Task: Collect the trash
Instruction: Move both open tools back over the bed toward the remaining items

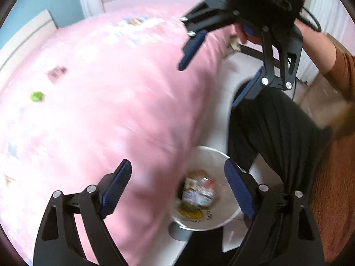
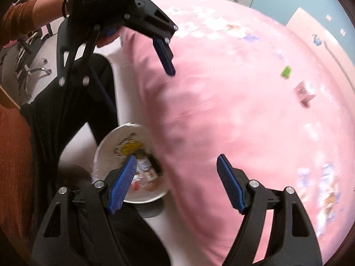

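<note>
Over on the far left of the pink bed (image 1: 93, 110) a small green scrap (image 1: 37, 96) lies loose on the cover, and just above it a dark crumpled wrapper (image 1: 56, 72), both well apart from the bin, so there is plainly work left. Moving right, the left tongs (image 1: 177, 190) hang released, jaws spread wide and nothing between them, poised over the bed's edge. Just right of that gap sits the white bin (image 1: 221, 161) on the floor beside the bed, touching or nearly touching the hanging cover, and it already holds a heap of cartons and wrappers (image 1: 197, 190), so a good share of the collecting looks done. Further right and higher, the right tongs (image 1: 208, 77) are out over the mattress edge, also released and empty; the right wrist view confirms it, its blue pads (image 2: 230, 184) wide apart above bare pink cover. From that side the green scrap (image 2: 286, 72) and the dark wrapper (image 2: 305, 93) show far across the bed. The pictures are smeared, so smaller bits may be missed. Judging by this: the bin is partly filled, at least two pieces are left, and neither pair of tongs is carrying anything.
</note>
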`<state>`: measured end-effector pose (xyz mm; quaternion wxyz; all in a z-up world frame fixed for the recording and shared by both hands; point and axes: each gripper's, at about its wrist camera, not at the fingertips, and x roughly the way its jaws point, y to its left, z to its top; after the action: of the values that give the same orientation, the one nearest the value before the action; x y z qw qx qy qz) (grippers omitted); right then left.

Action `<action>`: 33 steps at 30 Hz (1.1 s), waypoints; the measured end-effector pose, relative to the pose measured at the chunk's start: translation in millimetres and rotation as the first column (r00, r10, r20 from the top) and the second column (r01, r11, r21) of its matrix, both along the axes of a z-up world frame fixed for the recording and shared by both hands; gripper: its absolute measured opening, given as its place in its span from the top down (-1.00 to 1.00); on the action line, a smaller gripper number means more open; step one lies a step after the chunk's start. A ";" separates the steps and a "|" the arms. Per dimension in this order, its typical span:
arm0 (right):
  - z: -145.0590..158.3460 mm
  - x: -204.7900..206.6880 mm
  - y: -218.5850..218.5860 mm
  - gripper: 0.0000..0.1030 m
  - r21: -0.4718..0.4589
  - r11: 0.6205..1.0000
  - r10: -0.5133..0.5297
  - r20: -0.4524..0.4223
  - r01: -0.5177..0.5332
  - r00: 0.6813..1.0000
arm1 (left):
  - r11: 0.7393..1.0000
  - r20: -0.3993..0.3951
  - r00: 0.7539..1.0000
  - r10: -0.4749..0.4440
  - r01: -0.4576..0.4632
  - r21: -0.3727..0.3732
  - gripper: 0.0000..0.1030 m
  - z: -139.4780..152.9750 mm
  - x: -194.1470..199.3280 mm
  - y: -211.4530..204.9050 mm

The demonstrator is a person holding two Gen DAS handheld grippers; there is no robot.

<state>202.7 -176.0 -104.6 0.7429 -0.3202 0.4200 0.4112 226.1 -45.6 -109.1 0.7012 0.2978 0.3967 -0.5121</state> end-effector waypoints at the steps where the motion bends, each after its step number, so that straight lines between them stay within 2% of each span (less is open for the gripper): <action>1: 7.6 6.6 -3.5 -0.54 0.002 1.000 0.002 0.018 -0.002 1.000 | 1.000 0.011 1.000 0.018 -0.018 -0.006 -0.70 10.3 12.0 1.3; 4: 25.1 31.7 -13.3 -0.54 -0.016 1.000 -0.003 0.049 0.004 0.999 | 0.998 0.039 0.998 0.056 -0.055 -0.012 -0.70 31.0 41.7 3.6; 9: 54.5 84.3 -29.9 -0.54 0.013 1.000 -0.016 0.067 0.015 0.998 | 0.988 0.081 0.985 0.152 -0.150 -0.023 -0.74 58.7 108.6 8.3; 12: 68.7 120.1 -38.2 -0.54 0.042 0.999 -0.022 0.064 0.020 0.998 | 0.984 0.096 0.979 0.180 -0.179 -0.024 -0.75 64.1 144.3 10.1; 16: 71.9 173.4 -43.9 -0.54 0.016 0.999 -0.043 0.044 0.043 0.998 | 0.983 0.103 0.977 0.185 -0.185 -0.011 -0.76 66.4 187.0 7.2; 25: 59.2 282.1 -57.9 -0.54 -0.032 0.997 -0.070 -0.030 0.069 0.997 | 0.979 0.063 0.977 0.205 -0.206 0.013 -0.76 47.2 275.1 -3.7; 33: 33.4 341.6 -56.1 -0.54 -0.062 0.997 -0.049 -0.070 0.045 0.996 | 0.980 0.032 0.984 0.175 -0.177 0.095 -0.76 14.8 331.0 -19.6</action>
<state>544.3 -232.0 -71.3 0.7268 -0.3174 0.4661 0.3921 557.1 -65.2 -94.3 0.7331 0.3014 0.4375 -0.4245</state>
